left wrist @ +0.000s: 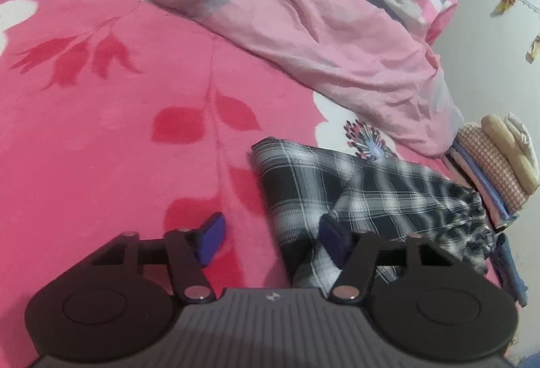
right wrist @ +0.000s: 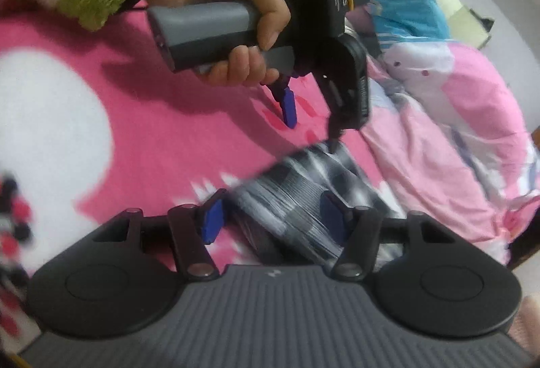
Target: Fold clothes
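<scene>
1. 2 grippers low over a pink floral bedspread (left wrist: 101,138), wide bare room to the left of a black-and-white plaid garment (left wrist: 354,195).
2. Hemmed in behind by a rumpled pink duvet (left wrist: 320,40); at the bed's right edge, a stack of folded clothes (left wrist: 496,162) just beside the plaid.
3. Left gripper (left wrist: 273,236) about half open, gripping nothing: right finger over the plaid's near-left edge, left finger (left wrist: 211,241) over bare bedspread.
4. Right gripper (right wrist: 273,219) half open astride a blurred plaid fold (right wrist: 297,199); contact impossible to judge.
</scene>
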{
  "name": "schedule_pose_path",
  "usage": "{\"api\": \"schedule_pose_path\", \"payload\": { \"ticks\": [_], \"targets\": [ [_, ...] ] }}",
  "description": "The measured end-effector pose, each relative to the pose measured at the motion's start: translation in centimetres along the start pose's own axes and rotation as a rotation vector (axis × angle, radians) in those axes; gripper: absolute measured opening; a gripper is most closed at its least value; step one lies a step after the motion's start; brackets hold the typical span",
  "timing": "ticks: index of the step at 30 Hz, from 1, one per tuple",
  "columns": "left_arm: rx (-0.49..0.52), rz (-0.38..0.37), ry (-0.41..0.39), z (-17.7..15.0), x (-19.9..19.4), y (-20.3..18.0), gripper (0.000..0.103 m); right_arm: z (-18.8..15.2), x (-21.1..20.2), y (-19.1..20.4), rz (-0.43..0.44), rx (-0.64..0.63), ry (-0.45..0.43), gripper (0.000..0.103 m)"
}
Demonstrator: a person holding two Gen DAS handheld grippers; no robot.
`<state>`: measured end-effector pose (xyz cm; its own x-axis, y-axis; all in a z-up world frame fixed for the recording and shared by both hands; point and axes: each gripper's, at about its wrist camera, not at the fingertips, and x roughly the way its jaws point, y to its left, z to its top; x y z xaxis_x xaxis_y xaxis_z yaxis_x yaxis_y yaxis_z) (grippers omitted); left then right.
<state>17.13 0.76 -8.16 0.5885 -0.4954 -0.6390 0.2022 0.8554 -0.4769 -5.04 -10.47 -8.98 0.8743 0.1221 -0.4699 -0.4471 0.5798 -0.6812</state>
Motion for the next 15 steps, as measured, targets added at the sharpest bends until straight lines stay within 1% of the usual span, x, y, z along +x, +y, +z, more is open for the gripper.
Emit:
{"api": "schedule_pose_path", "payload": {
  "ticks": [3,4,5,6,7,8,10,12,15],
  "targets": [
    [-0.011,-0.01,-0.013,0.6,1.3,-0.1,0.046,-0.4,1.1,0.1,-0.028,-0.021,0.036,0.044],
    [-0.017,-0.013,-0.019,0.7,1.6,-0.1,0.04,-0.5,1.5,0.3,-0.041,-0.038,0.048,0.036],
    [-0.027,-0.015,-0.027,0.9,2.0,-0.1,0.031,-0.7,1.8,0.4,-0.055,-0.056,0.061,0.027],
    [-0.037,-0.02,-0.032,1.0,2.4,0.0,0.025,-0.9,2.2,0.6,-0.07,-0.068,0.072,0.022],
    [-0.047,-0.025,-0.031,1.0,2.9,0.0,0.013,-1.1,2.5,0.7,-0.085,-0.08,0.082,0.01],
    [-0.056,-0.025,-0.031,1.0,3.3,0.0,0.009,-1.2,2.8,0.9,-0.1,-0.093,0.093,0.007],
    [-0.058,-0.023,-0.054,0.9,3.2,-0.1,0.005,-1.2,2.9,1.2,-0.138,-0.104,0.09,0.006],
    [-0.066,-0.025,-0.079,0.9,2.8,-0.1,0.004,-0.8,2.2,1.2,-0.156,-0.092,0.09,0.005],
    [-0.095,-0.052,-0.117,1.1,0.7,0.7,0.004,0.2,0.7,1.2,-0.154,-0.062,0.098,0.004]
  ]
}}
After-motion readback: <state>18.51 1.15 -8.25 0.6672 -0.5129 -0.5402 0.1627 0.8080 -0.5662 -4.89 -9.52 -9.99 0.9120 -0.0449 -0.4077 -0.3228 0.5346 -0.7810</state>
